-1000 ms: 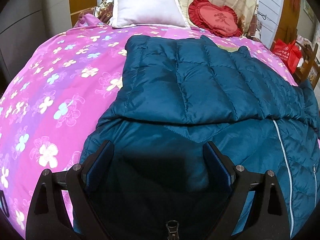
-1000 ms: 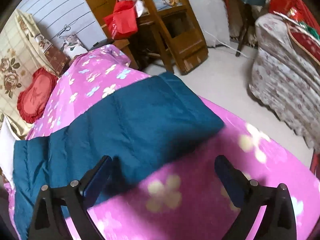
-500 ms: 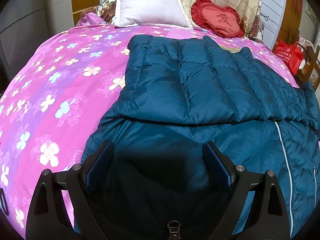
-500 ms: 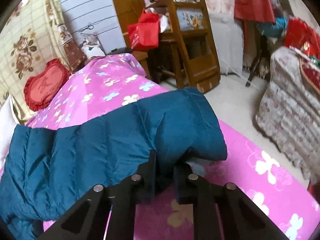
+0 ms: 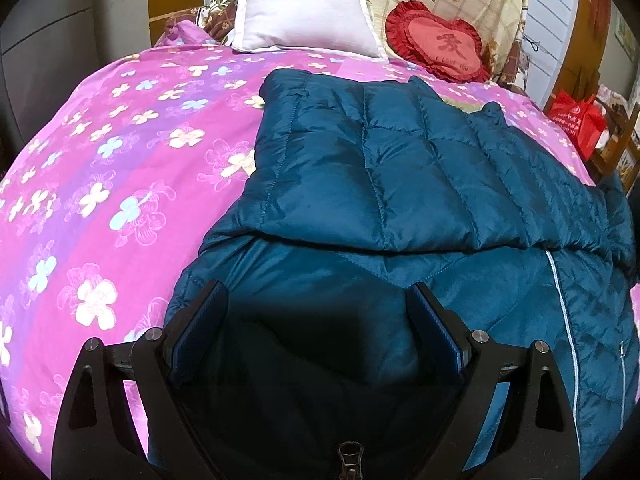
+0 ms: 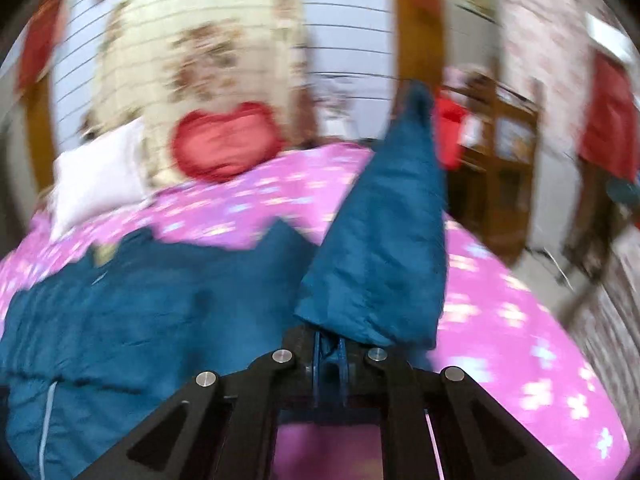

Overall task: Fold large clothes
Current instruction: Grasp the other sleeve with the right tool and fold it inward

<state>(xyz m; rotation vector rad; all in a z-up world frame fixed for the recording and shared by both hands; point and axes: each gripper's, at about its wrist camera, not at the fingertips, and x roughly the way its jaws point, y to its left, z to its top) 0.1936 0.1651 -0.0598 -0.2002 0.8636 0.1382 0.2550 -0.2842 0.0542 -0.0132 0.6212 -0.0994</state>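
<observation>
1. A pink floral bedspread (image 5: pixel 100 184) covers the bed.
2. The teal down jacket (image 5: pixel 400 184) lies spread on it, partly folded.
3. The left gripper (image 5: pixel 316 328) hovers released over the jacket's near edge.
4. The right gripper (image 6: pixel 330 354) is clenched on the jacket's sleeve (image 6: pixel 384 248), lifted off the bed.

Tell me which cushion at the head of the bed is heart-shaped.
The red cushion, frilled at its edge, to the right of the plain white pillow, which is rectangular.

The right gripper (image 6: pixel 329 354), wide apart a second ago over the bed edge, is now clamped on the jacket sleeve (image 6: pixel 384 248), lifting it off the pink bedspread (image 6: pixel 520 320) and swinging left toward the pillows.
</observation>
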